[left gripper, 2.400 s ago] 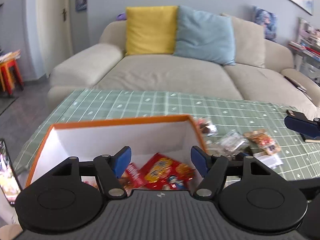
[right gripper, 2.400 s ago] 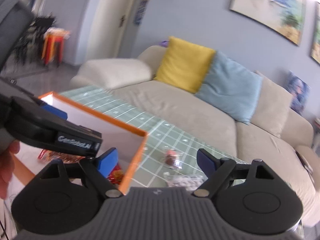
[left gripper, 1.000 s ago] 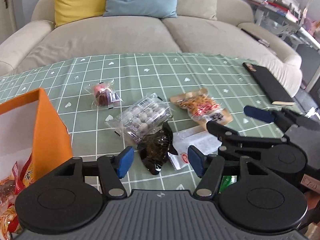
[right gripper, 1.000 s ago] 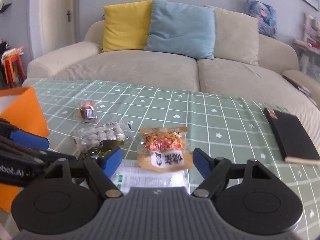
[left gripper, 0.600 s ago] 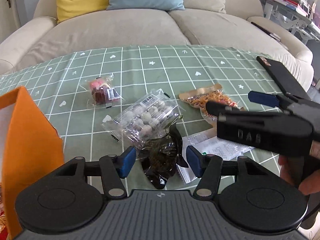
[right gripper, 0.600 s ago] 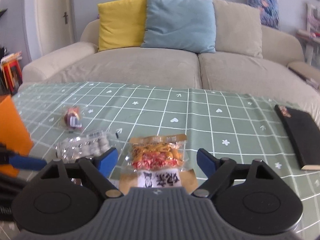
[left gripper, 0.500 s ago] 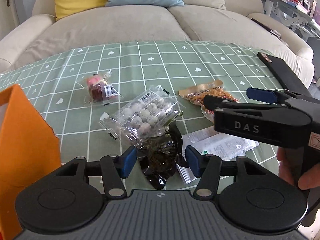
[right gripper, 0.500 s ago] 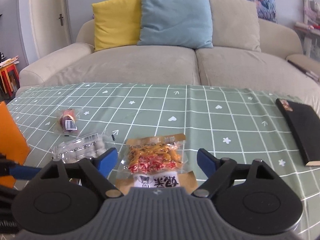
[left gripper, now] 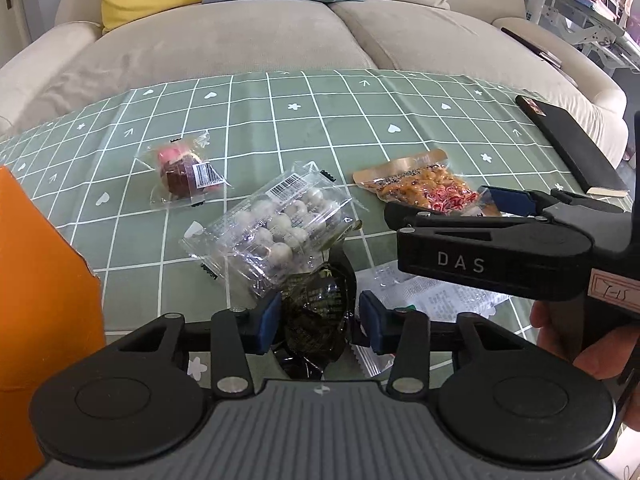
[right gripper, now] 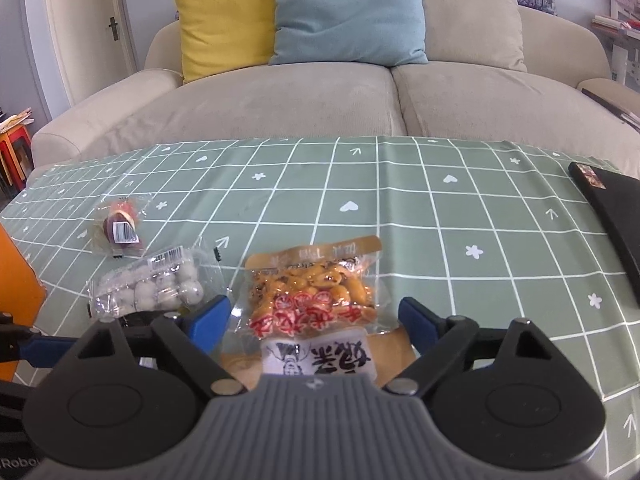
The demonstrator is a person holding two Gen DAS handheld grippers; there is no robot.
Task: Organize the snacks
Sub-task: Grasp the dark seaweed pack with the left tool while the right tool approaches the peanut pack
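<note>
Several snack packets lie on the green checked tablecloth [left gripper: 320, 128]. My left gripper [left gripper: 318, 318] straddles a dark packet [left gripper: 316, 312] with its jaws narrowed around it, not visibly clamped. A clear pack of white balls [left gripper: 280, 228] lies just beyond it, and a small pink-and-brown snack [left gripper: 184, 172] further left. My right gripper [right gripper: 316, 320] is open over an orange peanut-like packet [right gripper: 316, 292], which also shows in the left wrist view [left gripper: 424, 188]. The right gripper's body [left gripper: 492, 252] crosses the left wrist view.
An orange box [left gripper: 36, 280] stands at the left edge. A white printed packet [left gripper: 436, 296] lies under the right gripper. A black notebook [right gripper: 616, 208] lies at the table's right edge. A beige sofa [right gripper: 320, 96] with yellow and blue cushions is behind.
Both grippers moved from the orange box to the loose snacks. The left jaws have narrowed around the dark packet. The right gripper has come closer over the orange packet.
</note>
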